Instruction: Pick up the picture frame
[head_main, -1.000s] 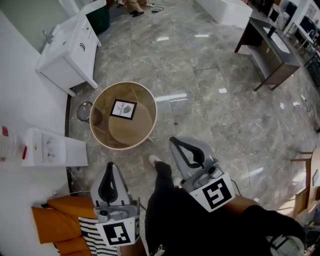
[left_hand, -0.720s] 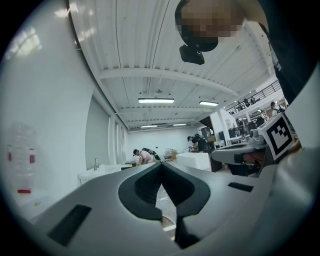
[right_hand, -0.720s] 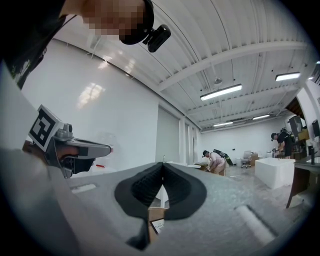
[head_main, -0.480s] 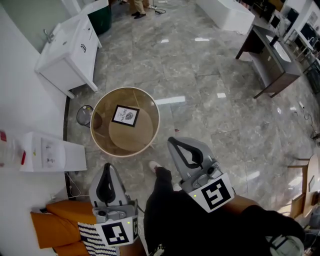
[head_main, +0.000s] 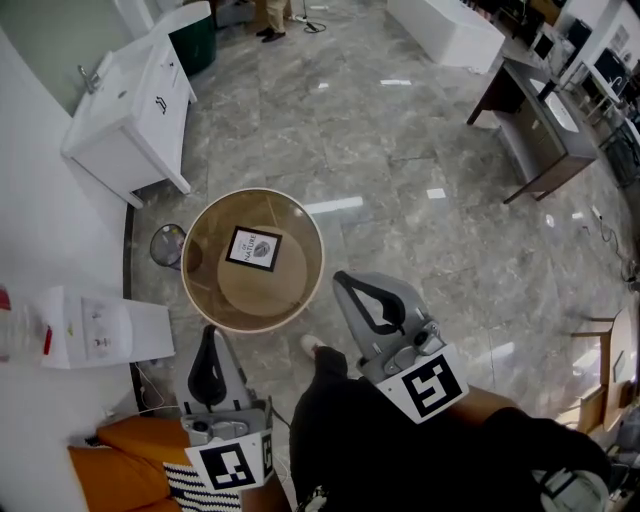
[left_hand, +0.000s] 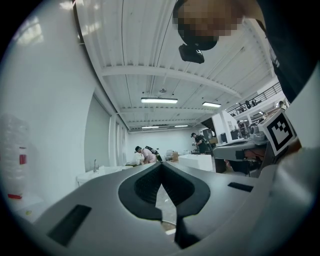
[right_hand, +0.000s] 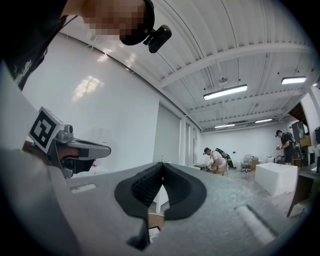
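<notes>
Now closer than a second ago: the round table (head_main: 252, 300) and the picture frame (head_main: 253, 248) lying flat on it sit lower in the head view, nearer both grippers. The left gripper (head_main: 207, 336) and right gripper (head_main: 341, 280) are short of the table, each with its fingers (left_hand: 145, 189) pressed together on nothing. The frame's print appears to read "NATURE"; the smaller lines are illegible.
</notes>
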